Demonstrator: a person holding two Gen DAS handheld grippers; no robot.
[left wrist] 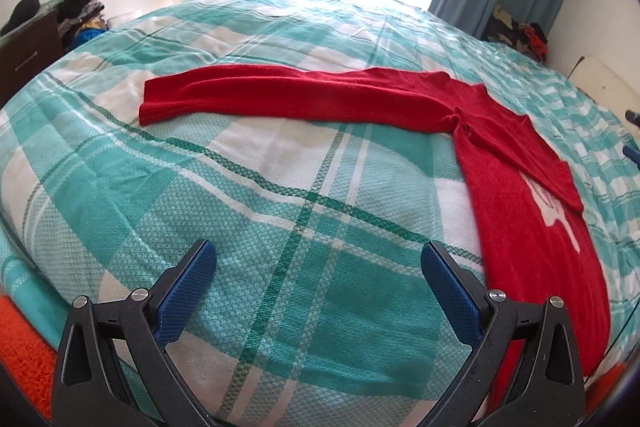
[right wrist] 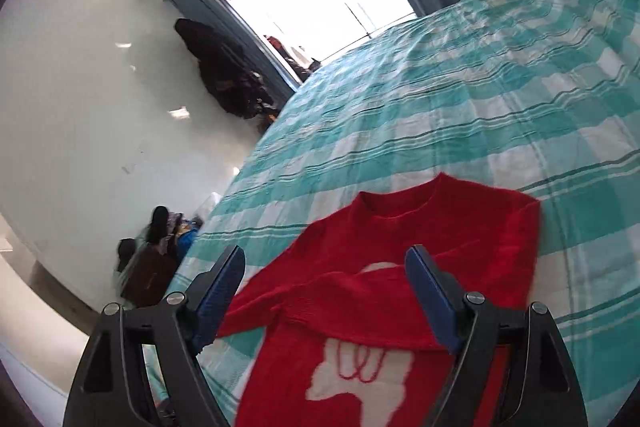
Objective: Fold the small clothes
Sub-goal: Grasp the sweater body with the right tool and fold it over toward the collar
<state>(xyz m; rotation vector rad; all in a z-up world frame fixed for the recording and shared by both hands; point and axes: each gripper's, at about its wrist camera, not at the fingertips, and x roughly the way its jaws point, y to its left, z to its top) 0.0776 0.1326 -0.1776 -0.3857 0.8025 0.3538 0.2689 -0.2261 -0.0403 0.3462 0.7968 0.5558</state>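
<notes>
From my left tongs (left wrist: 320, 259) I look down over the bed (left wrist: 280, 211) with its green and white check cover. The jaws stand wide apart with only cover between them; nothing is held. The red jumper (left wrist: 520, 195) lies flat on the cover toward the right edge of the bed. One sleeve (left wrist: 280, 95) stretches straight out across the bed to the left, and the other sleeve (left wrist: 532, 155) is folded over the chest, hiding part of a white picture there. The jumper's lower end is cut off behind my right finger and the rim of the lens. At the far right, two small dark bits show; I cannot tell what they are.

From my right tongs (right wrist: 324, 255) the whole room sits tilted and smeared. These jaws gape too, pads touching nothing, with the jumper (right wrist: 460, 227) lying below and between them. I see its collar (right wrist: 396, 207) pointing to the far edge of the bed (right wrist: 480, 87) and the sleeve (right wrist: 340, 303) lying across the white picture (right wrist: 360, 387), whose shape I cannot make out. The hem is out of frame.
</notes>
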